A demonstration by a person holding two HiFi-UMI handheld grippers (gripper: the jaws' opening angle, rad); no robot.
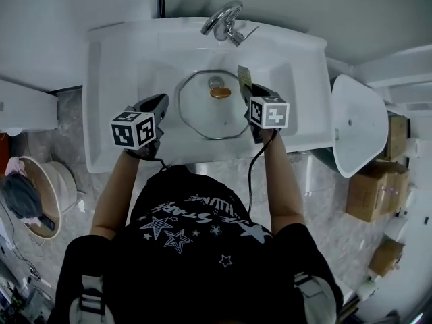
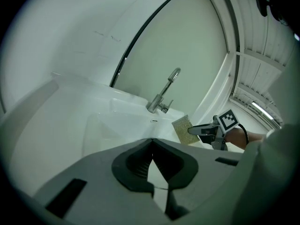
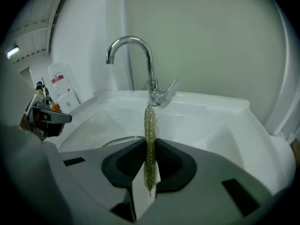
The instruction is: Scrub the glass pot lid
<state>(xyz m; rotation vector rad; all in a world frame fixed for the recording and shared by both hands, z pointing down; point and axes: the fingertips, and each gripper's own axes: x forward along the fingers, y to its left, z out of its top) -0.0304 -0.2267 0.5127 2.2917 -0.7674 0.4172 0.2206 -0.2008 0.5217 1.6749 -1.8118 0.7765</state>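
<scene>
The glass lid (image 1: 202,117) lies flat in the sink (image 1: 108,73) with its knob up, likely so the basin steadies it for scrubbing. The right hand-held gripper (image 3: 150,146) pinches a scouring pad (image 3: 150,121) on edge near the lid's right rim. The left hand-held gripper (image 2: 152,142) has its jaws pressed together with nothing between them, and hovers beside the left rim. Both forearms reach forward over the sink's front edge.

Glass pot lid (image 1: 202,117): clear and round with a thin metal rim, lying in the basin of the white sink (image 1: 101,79).
Lid knob (image 1: 220,92): orange-brown, sitting off-centre on the side nearer the tap (image 1: 226,20).
Scrub pad (image 3: 150,123): thin, yellow-green, glittery mesh, standing on edge.
Pad's hold: the right gripper (image 3: 150,149) is pinching it between its jaws, with the upper part sticking out past them.
Pad's place: hanging over the lid's right rim.
</scene>
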